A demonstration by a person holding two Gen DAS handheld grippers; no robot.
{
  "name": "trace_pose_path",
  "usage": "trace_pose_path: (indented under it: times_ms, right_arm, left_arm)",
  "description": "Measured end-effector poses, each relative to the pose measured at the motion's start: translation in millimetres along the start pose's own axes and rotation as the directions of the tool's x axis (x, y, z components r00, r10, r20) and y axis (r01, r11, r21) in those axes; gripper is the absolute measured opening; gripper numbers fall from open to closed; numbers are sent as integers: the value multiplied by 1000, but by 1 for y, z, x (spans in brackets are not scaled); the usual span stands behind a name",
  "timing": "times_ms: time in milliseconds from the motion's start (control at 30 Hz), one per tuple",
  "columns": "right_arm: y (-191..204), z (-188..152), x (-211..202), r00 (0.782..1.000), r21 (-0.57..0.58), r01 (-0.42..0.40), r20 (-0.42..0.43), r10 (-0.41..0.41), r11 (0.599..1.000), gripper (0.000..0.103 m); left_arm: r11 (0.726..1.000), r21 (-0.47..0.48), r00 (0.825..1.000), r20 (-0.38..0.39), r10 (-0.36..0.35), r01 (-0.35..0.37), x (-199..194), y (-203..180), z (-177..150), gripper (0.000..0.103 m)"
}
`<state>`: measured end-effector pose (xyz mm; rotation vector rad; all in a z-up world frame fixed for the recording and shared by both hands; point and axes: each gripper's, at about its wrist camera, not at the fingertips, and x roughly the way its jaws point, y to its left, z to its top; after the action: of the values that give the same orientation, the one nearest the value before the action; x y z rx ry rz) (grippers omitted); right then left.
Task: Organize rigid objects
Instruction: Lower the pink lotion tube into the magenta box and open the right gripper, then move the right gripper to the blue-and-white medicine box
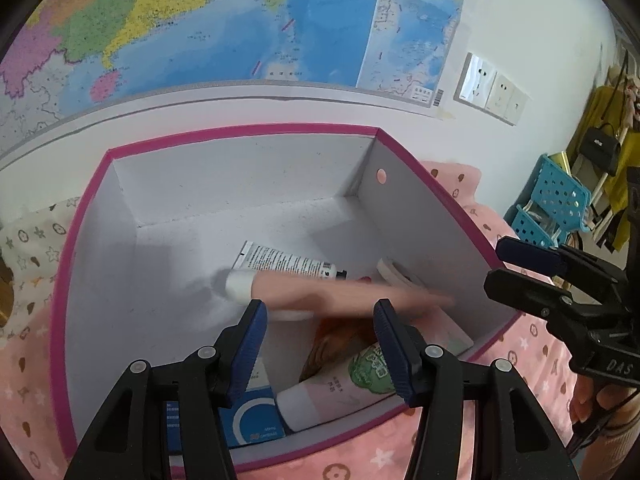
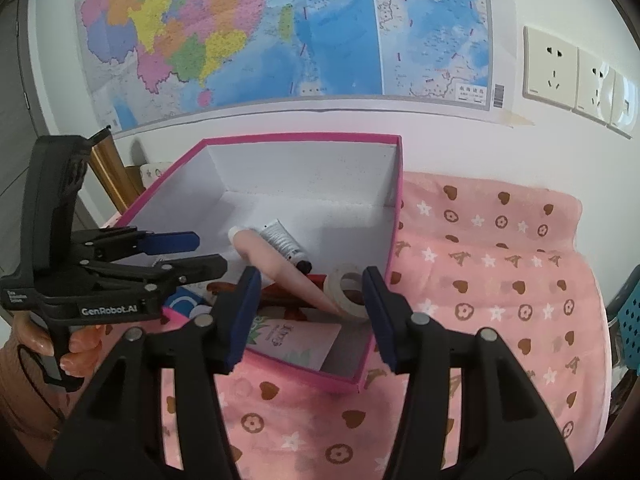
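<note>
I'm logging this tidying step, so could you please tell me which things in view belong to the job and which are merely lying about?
Belong to the job:
pink-rimmed box
white tube with black cap
peach tube
tape roll
blue carton
left gripper
right gripper

Lying about:
wall map
wall sockets
blue basket
pink blanket

the box [image 1: 224,184] looks like matt white cardboard inside, with a pink paper-covered rim. under it lies a soft pink cloth [image 2: 492,264], fleecy and printed. the grippers are matt black plastic, the left gripper [image 1: 318,348] and right gripper [image 2: 308,312] both with ribbed blue pads and small shiny metal pins. the peach tube [image 1: 320,292] is smooth plastic; the wall map [image 2: 280,32] is glossy paper.
</note>
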<state>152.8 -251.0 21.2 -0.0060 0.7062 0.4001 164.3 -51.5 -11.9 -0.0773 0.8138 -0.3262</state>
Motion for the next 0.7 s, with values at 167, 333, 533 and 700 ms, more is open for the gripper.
trace_pose_path:
  times_ms: [167,333,533,700]
  right_arm:
    - [1,-6,-3,1000,4,-12,-1,12,1000,54]
    - [5,-12,-11,999,8,-30,13,30,1000,54]
    - [14,-21,-29,996,-1,-81,40,81,997,55]
    - [25,-32,-42,985,-4,-166,43,166,986,55]
  left_arm:
    - [1000,17,999,41,14,-15,-17,1,-8,58]
    - [999,26,996,85,26,-29,-40,-1,-17,59]
    - [997,31,989,138,60,-65,-73,5,-35,64]
    - [997,-11,987,142,76,-75,-93,20,-54,65]
